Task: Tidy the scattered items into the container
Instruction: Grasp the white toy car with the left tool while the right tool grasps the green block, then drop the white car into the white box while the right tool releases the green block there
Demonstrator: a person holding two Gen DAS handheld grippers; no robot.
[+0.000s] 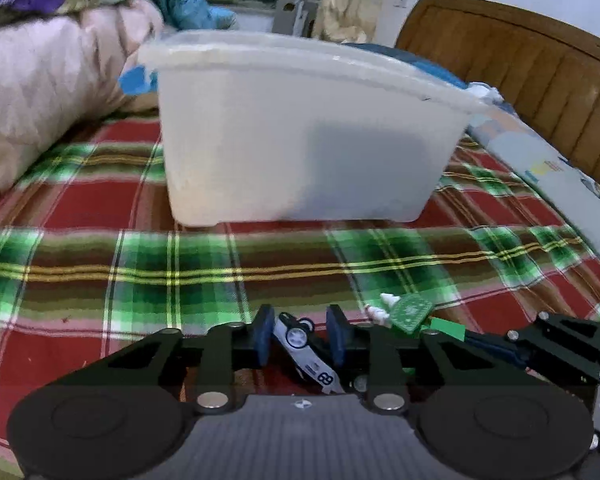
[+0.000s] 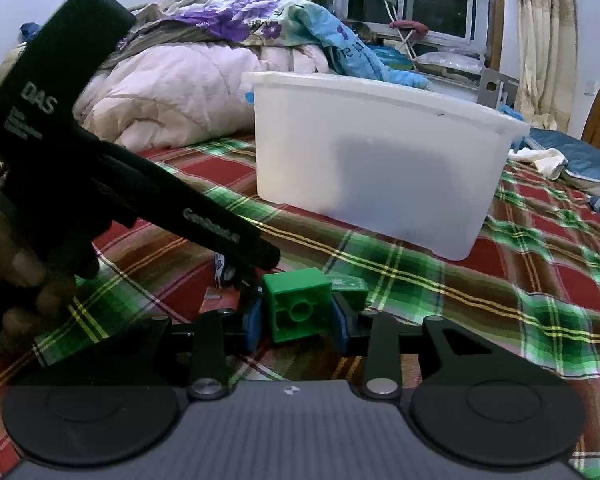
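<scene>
On the plaid bedspread [image 1: 260, 264], just in front of the white bin [image 1: 300, 128], I have both grippers down at the toys, and as far as I can judge the tidying is at its pick-up stage. The bin's wall is cloudy and its rim hides the inside from both cameras, so I cannot tell whether anything is in it yet.

My left gripper [image 1: 302, 338] has a small white toy car [image 1: 304, 344] lying aslant between its blue pads [image 1: 262, 336]. The jaws stand narrow around it; the car's nose meets the left pad and its side sits against the right one, so I read this as a pinch, though the contact is partly hidden. The car looks to be low on the bedspread, not yet lifted.

My right gripper [image 2: 298, 318] pinches a green block [image 2: 298, 306], a pad pressed on each side, the block's hollow underside facing the camera. It sits just above the cloth or on it; I cannot say which.

Left to do, in my judgement: carry car and block over the rim and let go. A green patterned piece [image 1: 412, 312] with something small and white [image 1: 384, 306] beside it lies near the block, and an orange scrap [image 2: 220, 302] shows by the left gripper's tip, all outside the bin.
</scene>
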